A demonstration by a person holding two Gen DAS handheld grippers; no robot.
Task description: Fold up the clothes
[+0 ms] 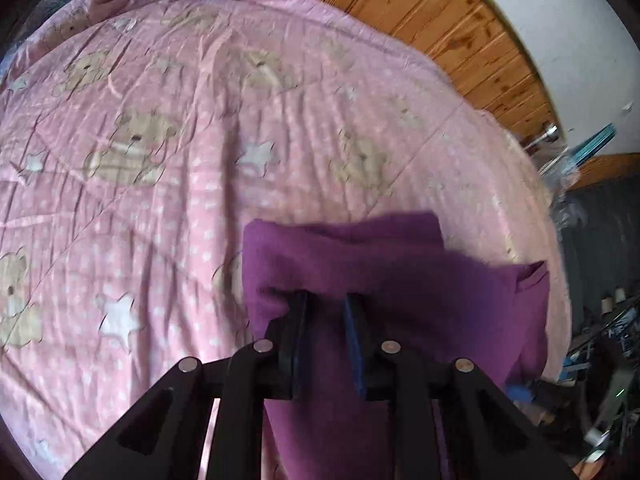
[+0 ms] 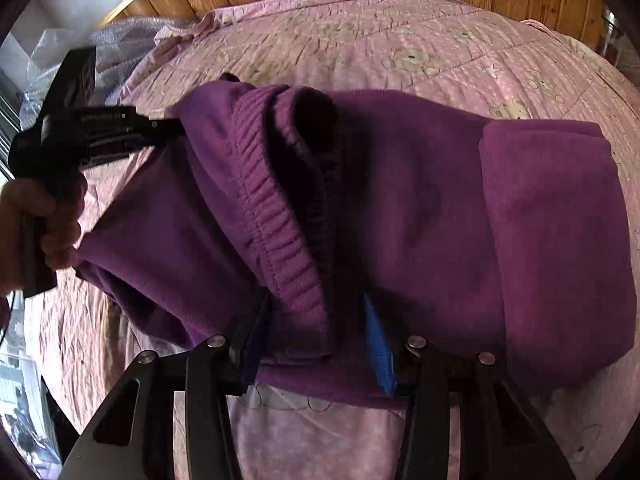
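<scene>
right wrist view: we hold the purple trousers [image 2: 400, 200] half-folded above the bed [image 2: 360, 32]. both tools, left tool [image 1: 326, 300] and right tool [image 2: 316, 304], clamp the fabric; laying flat remains.

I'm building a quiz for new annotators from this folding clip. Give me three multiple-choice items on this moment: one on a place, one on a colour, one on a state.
1. Where does the garment lie?
A. on a wooden floor
B. on a pink bedspread
C. in a basket

2. What colour is the garment?
A. purple
B. grey
C. yellow

3. How does the left gripper stand?
A. open, clear of the cloth
B. out of view
C. shut on the garment

Key:
1 B, the purple garment rests on the pink bedspread printed with bears and stars.
2 A, its fleece is purple in both views.
3 C, the left gripper pinches purple cloth between its fingers; the right gripper grips the waistband end too.
</scene>
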